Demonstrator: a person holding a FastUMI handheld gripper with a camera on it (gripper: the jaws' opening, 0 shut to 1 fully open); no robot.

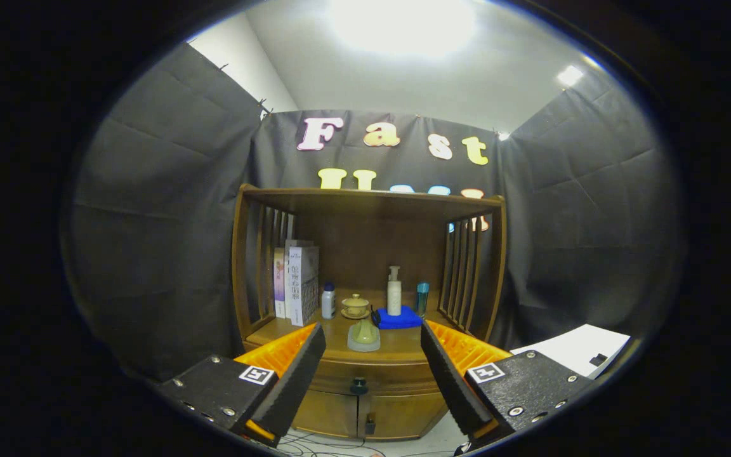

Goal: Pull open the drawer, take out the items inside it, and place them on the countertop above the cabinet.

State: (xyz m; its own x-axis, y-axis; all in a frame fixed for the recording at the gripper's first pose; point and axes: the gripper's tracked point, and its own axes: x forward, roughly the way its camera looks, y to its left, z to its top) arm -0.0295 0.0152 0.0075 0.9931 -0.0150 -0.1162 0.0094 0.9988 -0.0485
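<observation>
Gripper view: gripper (372,368) fingers spread wide apart, nothing between them, sitting at bottom centre of the frame. It's well short of the cabinet (368,304), which fills the middle of the frame.

Drawer (372,379) is the wide band under the countertop, framed between the two fingers; looks fully closed. Its dark round knob (358,384) is lower centre, roughly on the midline between the fingers but beyond them. Two small doors below it. Drawer contents can't be seen, front is shut.

Countertop (397,348) is already busy:
- boxes (297,282) standing upright at the left, against the slatted side
- small white bottle (328,300) just right of them
- lidded cup on a saucer (355,306) centre
- greenish piece on a pale round base (364,335) nearest the front edge, right above the knob
- pump bottle (394,291) on a blue cloth (400,318)
- teal bottle (422,298) at the right, by the slats

Judgement: step is approach-to-knob, task barely begun.

Risks from here:
- knob is small; fingers this wide could close off-centre and slip off on the pull
- coming in high would hit the front-edge piece, which looks tippy
- a jerky pull may shake the pump bottle over
- free counter space is mostly front left and front right; placing items elsewhere crowds what's there
- cables on the floor (340,447) below the cabinet; snag risk looks low
</observation>
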